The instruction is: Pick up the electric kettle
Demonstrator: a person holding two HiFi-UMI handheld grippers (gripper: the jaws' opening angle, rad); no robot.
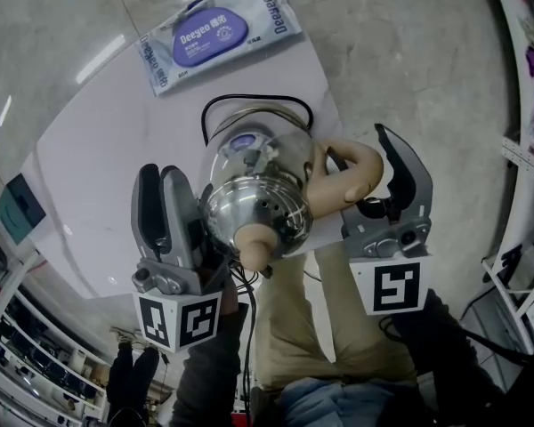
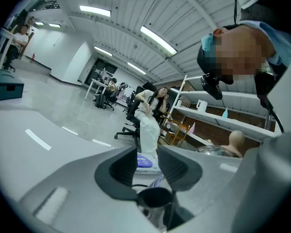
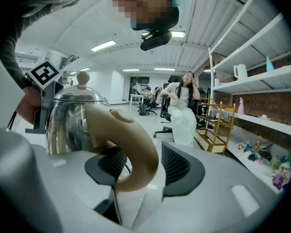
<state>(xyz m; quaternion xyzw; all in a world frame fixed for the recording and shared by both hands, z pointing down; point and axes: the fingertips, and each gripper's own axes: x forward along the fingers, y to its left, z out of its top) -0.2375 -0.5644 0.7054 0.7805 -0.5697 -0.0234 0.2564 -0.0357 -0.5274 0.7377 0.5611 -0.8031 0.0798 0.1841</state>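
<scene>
A steel electric kettle (image 1: 258, 194) with a tan knob and a tan handle (image 1: 360, 174) stands on the white table (image 1: 98, 167), close under me. My right gripper (image 1: 360, 149) reaches along its right side. In the right gripper view the handle (image 3: 136, 149) curves between the two ribbed pads, and a gap shows between it and the right pad (image 3: 177, 164). My left gripper (image 1: 160, 174) stands against the kettle's left side. Its jaws (image 2: 148, 164) are a little apart, with a dark round part of the kettle (image 2: 155, 198) low between them; contact there is unclear.
A blue and white wipes pack (image 1: 218, 29) lies at the table's far end. The kettle's black cord (image 1: 249, 100) loops behind it. Shelving (image 1: 525, 158) stands at the right, more shelves at the lower left. People sit on office chairs (image 3: 182, 101) across the room.
</scene>
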